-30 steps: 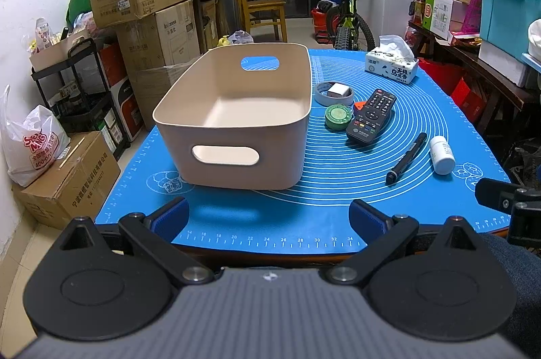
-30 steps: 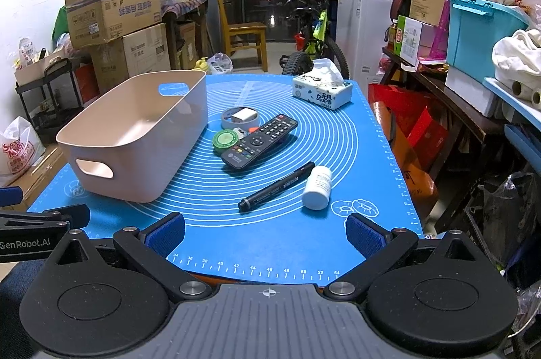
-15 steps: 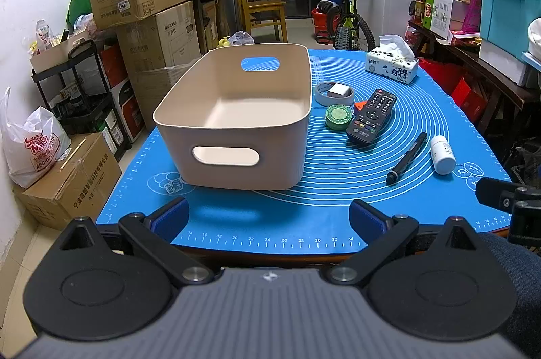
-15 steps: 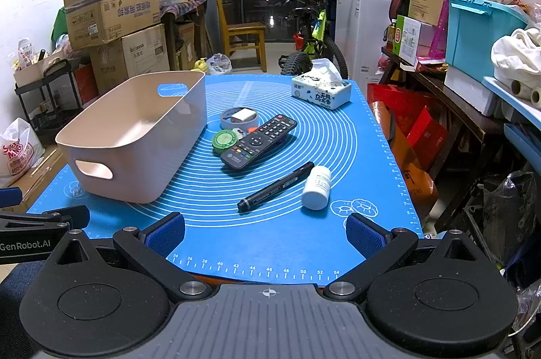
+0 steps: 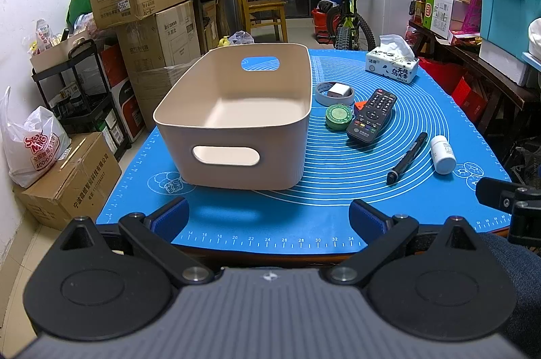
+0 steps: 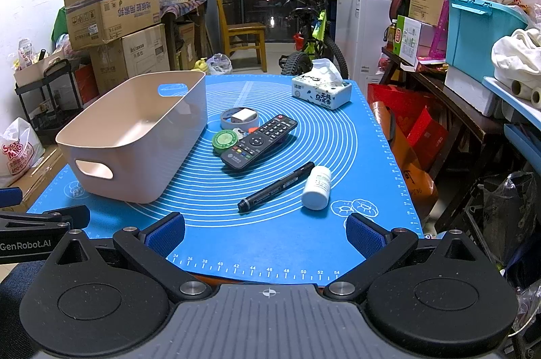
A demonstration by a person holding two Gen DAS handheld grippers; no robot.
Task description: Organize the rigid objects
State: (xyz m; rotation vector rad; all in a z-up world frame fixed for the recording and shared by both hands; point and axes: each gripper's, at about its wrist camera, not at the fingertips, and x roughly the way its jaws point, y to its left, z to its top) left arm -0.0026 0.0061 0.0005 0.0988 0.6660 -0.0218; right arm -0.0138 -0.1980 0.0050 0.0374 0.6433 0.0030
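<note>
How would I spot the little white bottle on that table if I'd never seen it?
Start at the big beige bin on the blue mat. Move right past the remote to the black marker. The white bottle lies on its side beside the marker's far end, the only plain white cylinder there.

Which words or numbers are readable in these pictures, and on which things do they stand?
"GenRobot.AI": left gripper body.
"14" to "34" and "34" to "54": ruler marks at the blue mat edge.
"460-070": white plastic bag.
"PING": orange bag.
Remote, bottle and pen print: too small.
</note>
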